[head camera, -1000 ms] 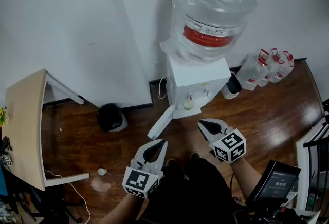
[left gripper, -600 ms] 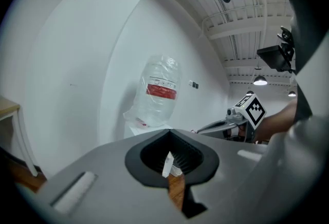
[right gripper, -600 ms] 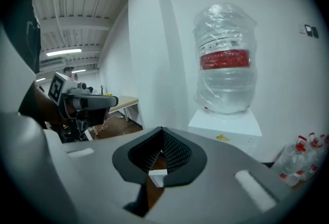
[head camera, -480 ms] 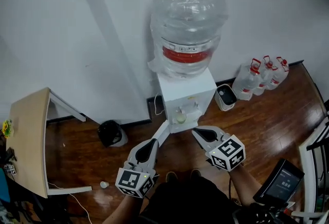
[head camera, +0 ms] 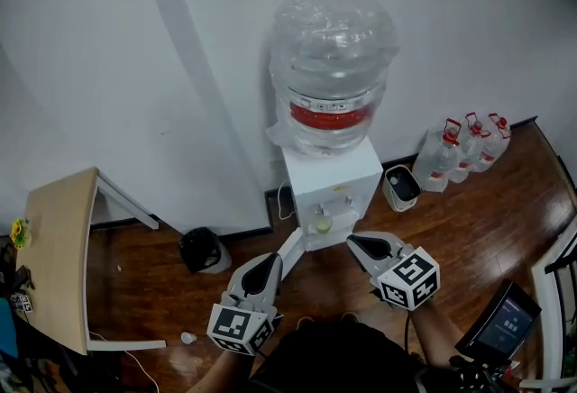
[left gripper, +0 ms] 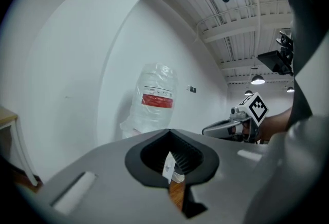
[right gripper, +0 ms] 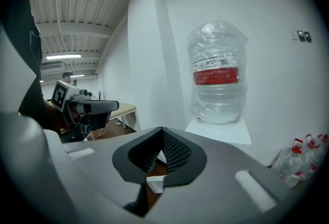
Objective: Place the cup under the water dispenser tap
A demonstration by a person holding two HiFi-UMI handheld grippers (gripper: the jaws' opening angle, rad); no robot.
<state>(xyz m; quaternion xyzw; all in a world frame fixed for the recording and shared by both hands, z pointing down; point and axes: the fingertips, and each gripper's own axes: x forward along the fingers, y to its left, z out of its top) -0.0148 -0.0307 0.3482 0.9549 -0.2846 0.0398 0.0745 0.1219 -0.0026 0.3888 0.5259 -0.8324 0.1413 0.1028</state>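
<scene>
The white water dispenser [head camera: 332, 188] stands against the wall with a big clear bottle [head camera: 332, 76] on top. A pale cup [head camera: 323, 223] sits in its recess under the taps. My left gripper [head camera: 272, 261] is shut and empty, low and to the left of the dispenser. My right gripper [head camera: 353, 241] is also shut and empty, just right of the recess and apart from the cup. In the left gripper view the closed left gripper [left gripper: 169, 133] points toward the bottle [left gripper: 154, 99]. The right gripper view shows the shut right gripper [right gripper: 162, 130] below the bottle [right gripper: 218, 76].
A black bin [head camera: 203, 249] stands on the wooden floor left of the dispenser, with a white panel [head camera: 290, 249] leaning between them. A wooden table [head camera: 56, 256] is at the far left. Several water jugs [head camera: 460, 148] and a small white container [head camera: 399, 187] stand at the right.
Both grippers have risen and stayed shut. The head view has tilted up, so the dispenser now sits higher and more upright in the picture.
</scene>
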